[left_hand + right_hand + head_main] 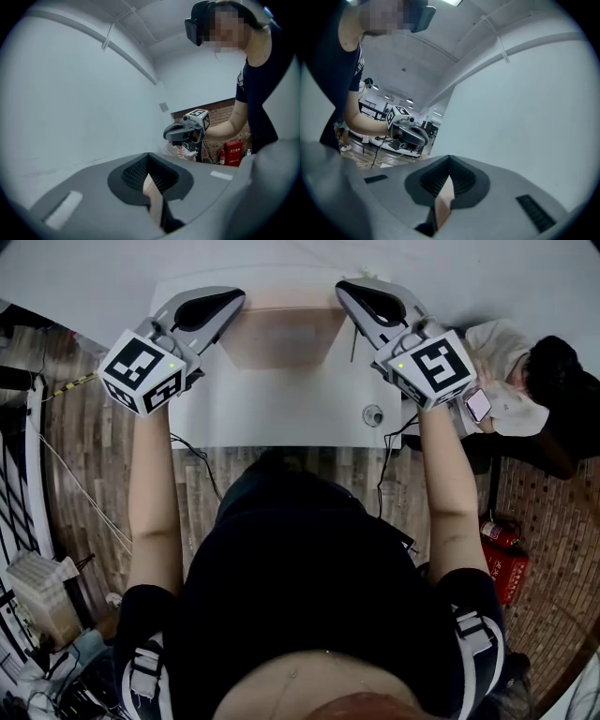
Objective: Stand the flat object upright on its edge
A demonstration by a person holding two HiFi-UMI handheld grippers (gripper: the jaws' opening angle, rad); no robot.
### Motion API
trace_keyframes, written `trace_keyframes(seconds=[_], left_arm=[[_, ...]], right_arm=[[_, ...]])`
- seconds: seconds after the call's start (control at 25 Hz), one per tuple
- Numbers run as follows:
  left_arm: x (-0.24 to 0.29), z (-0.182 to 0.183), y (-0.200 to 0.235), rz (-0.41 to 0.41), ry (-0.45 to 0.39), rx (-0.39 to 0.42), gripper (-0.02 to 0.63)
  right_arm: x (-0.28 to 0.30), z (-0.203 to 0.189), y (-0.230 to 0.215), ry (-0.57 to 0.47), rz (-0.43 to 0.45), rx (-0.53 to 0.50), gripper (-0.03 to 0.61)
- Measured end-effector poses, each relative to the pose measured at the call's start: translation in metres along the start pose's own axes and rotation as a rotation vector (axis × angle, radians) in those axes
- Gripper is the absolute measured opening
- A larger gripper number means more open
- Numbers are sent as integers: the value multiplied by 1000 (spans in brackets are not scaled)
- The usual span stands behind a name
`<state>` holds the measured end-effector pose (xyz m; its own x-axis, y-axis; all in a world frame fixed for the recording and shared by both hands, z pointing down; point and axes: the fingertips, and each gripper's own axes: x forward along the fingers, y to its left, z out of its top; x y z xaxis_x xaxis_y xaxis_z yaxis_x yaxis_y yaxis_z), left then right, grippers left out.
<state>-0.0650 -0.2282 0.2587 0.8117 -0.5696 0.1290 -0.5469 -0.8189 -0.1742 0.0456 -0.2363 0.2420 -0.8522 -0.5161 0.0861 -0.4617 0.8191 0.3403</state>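
Observation:
A flat tan board (pixel 279 338) lies on the white table (pixel 281 413) at its far side, between my two grippers. In the head view my left gripper (pixel 236 298) hovers at the board's left end and my right gripper (pixel 341 287) at its right end, tips pointing toward each other. Both have their jaws closed tip to tip. In the left gripper view (pixel 149 156) and the right gripper view (pixel 450 158) a tan sliver shows in the gap behind the closed tips. No board runs on past the tips. Each view shows the other gripper (pixel 182 133) (pixel 411 135) across from it.
A small round fitting (pixel 373 414) and a thin dark rod (pixel 353 345) sit on the table's right part. A pale wall rises right behind the table. A seated person (pixel 530 395) with a phone (pixel 478 405) is at the right. Red fire extinguishers (pixel 503 549) and cables lie on the wood floor.

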Motion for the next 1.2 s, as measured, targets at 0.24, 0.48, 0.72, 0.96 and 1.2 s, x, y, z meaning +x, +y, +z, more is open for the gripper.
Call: trace_keyframes(seconds=[0.24,0.48,0.72,0.96,1.2], left_arm=[[-10,17,-20,106,-33,-12,11],[-30,22,-30,280,-62,-42,11],[-57,16,-36,495,-38,-7,11],[-73,-21,-52,612,-13,-22,11],[-81,-73,-68,671,56,-33,11]], right_arm=[[-23,9,8,-5,-97,19,12],[-44,10,19,-28,-257,159,12],[-62,5,27,-13,-457,220,12],[-60,-17,61,48,-540,174,12],[-53,-61,93,90,-554,210,12]])
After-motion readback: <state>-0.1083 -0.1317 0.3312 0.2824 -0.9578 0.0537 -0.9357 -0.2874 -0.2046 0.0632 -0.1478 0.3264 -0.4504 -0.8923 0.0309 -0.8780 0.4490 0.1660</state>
